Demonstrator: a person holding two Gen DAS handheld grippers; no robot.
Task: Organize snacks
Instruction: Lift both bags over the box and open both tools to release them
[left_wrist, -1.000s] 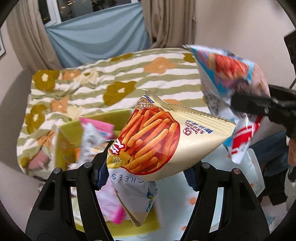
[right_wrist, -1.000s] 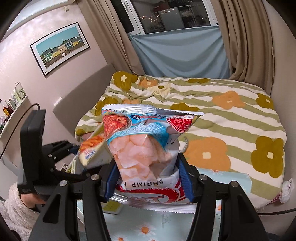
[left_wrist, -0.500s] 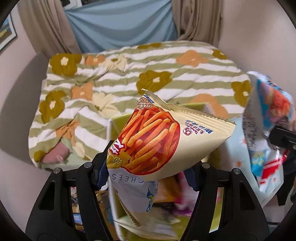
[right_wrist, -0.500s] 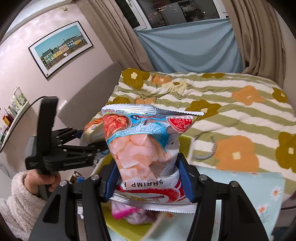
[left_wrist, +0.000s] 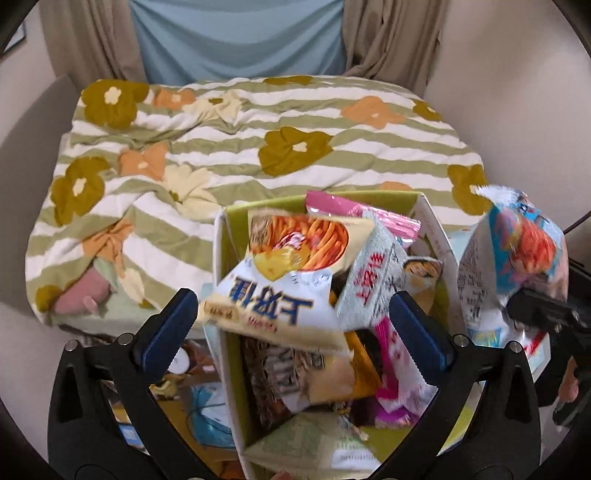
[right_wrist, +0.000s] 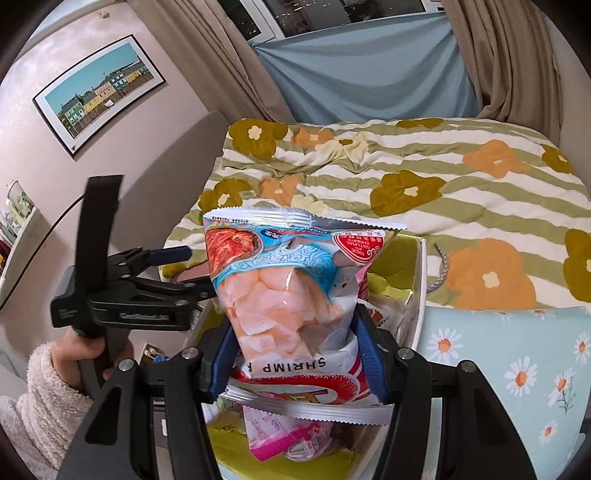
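Note:
My left gripper (left_wrist: 293, 321) is open above a green-lined box (left_wrist: 221, 280). The cheese-stick snack bag (left_wrist: 291, 280) is blurred between the fingers, loose, over the box. The box holds several snack packs, among them a pink one (left_wrist: 395, 354). My right gripper (right_wrist: 295, 354) is shut on a shrimp chips bag (right_wrist: 291, 291) and holds it upright over the same box (right_wrist: 419, 295). That bag also shows at the right of the left wrist view (left_wrist: 517, 254). The left gripper shows at the left of the right wrist view (right_wrist: 173, 273).
A bed with a striped floral cover (left_wrist: 258, 147) lies behind the box. A table with a light blue daisy cloth (right_wrist: 509, 362) lies to the right of the box. Curtains (right_wrist: 369, 74) hang at the back.
My left gripper has opened and let go of the cheese-stick bag, which drops toward the box. The left gripper moved over the box. The right gripper still holds the shrimp chips.

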